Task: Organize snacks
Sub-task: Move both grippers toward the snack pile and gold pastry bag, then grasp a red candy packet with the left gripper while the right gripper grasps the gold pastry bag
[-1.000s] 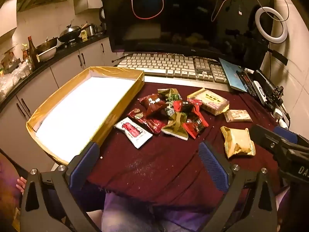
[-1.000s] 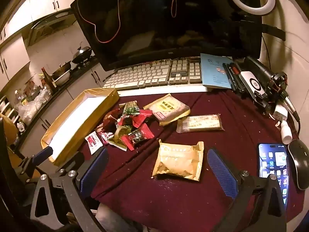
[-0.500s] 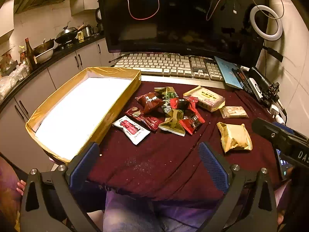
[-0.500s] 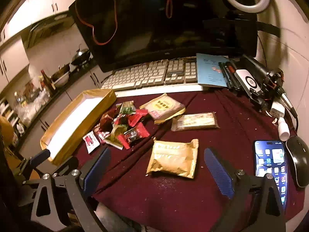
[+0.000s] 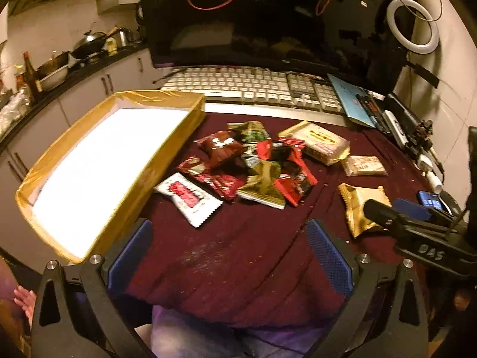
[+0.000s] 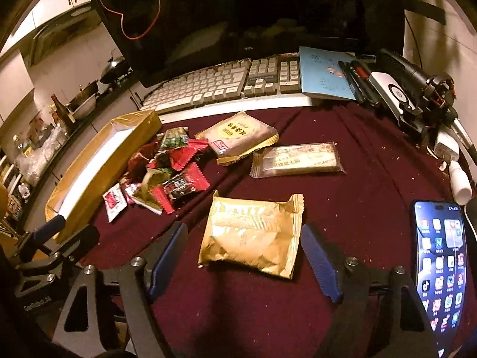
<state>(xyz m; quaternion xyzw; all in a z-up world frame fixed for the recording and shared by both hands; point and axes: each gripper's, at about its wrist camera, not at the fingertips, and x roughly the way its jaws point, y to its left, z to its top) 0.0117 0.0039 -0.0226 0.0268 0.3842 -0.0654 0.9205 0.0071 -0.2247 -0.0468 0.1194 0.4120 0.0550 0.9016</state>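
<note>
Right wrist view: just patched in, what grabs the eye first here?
The gold snack packet lies on the maroon cloth right between the right gripper fingers, whose jaws are closing but not yet touching it. Left of it sits a heap of small red and green snack packs beside the empty gold-edged tray. A lit phone lies at the right edge.

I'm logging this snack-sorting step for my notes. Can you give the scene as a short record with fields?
surface: dark red cloth
container: gold-edged tray, nothing in it
snack pile: mixed packets beside the tray
gold packet: apart from the pile, between the right gripper fingers, untouched
right gripper: closing
left gripper: open, holding nothing
phone: right edge, screen lit
</note>
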